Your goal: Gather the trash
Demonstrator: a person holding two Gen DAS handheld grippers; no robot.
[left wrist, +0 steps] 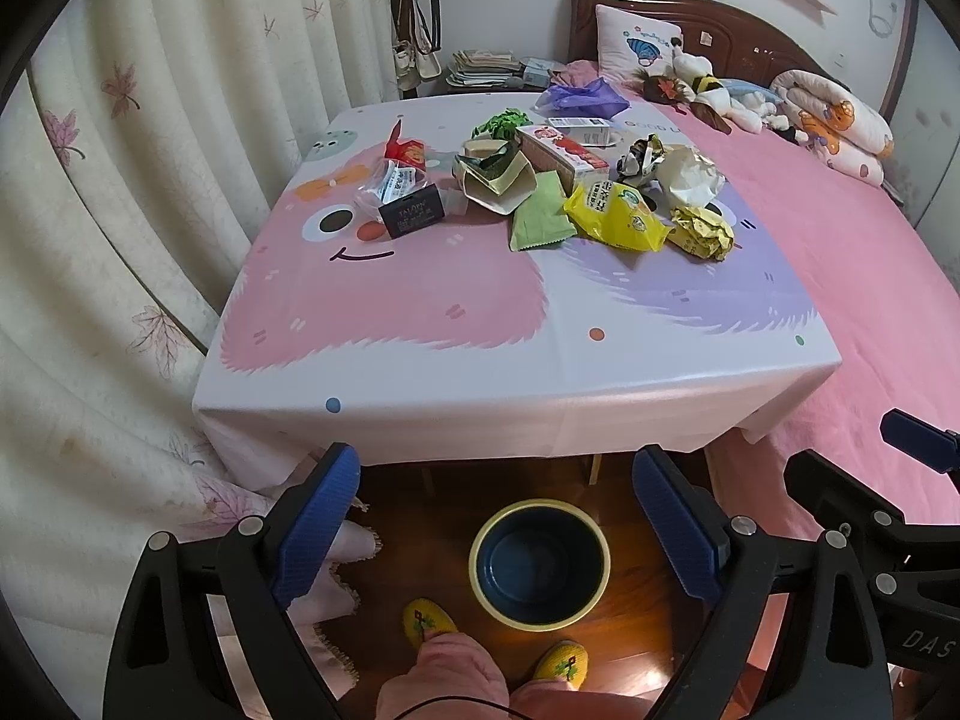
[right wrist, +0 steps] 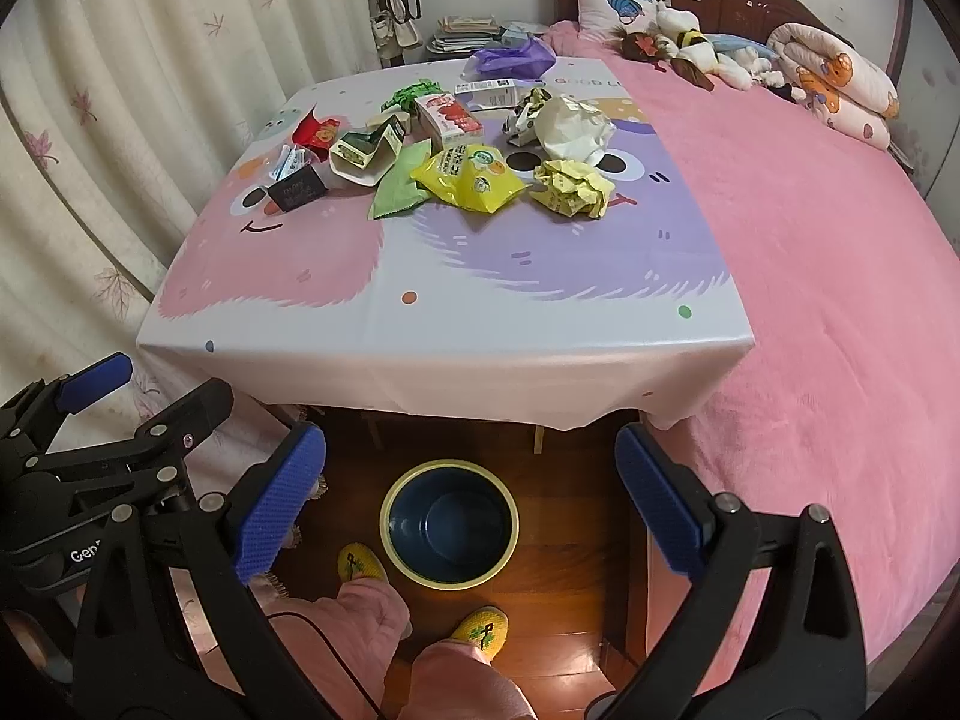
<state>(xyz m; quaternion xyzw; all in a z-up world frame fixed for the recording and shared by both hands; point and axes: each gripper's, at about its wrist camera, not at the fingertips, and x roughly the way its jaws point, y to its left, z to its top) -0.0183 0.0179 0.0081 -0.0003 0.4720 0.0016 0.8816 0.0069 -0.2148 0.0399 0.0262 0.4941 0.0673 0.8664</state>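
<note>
Trash lies on the far half of the table [left wrist: 492, 372] [right wrist: 420, 354]: a yellow snack bag [left wrist: 618, 216] [right wrist: 471, 177], a crumpled yellow wrapper [left wrist: 702, 231] [right wrist: 573, 189], a green packet [left wrist: 540, 213] [right wrist: 399, 186], a black box [left wrist: 414, 213] [right wrist: 297, 186], a pink carton [left wrist: 564, 153] [right wrist: 450, 114] and crumpled white paper [left wrist: 690, 174] [right wrist: 573, 126]. A dark bin with a yellow rim [left wrist: 540, 564] [right wrist: 450, 522] stands on the floor, nothing visible inside. My left gripper [left wrist: 498, 516] and right gripper [right wrist: 471, 492] hang open above the bin, holding nothing.
A pink bed [right wrist: 810, 276] with a pillow [left wrist: 636, 45] and plush toys [left wrist: 708, 87] flanks the table on the right. Cream curtains [left wrist: 120, 192] hang left. A person's feet in yellow slippers [left wrist: 429, 621] [right wrist: 480, 627] stand by the bin on the wooden floor.
</note>
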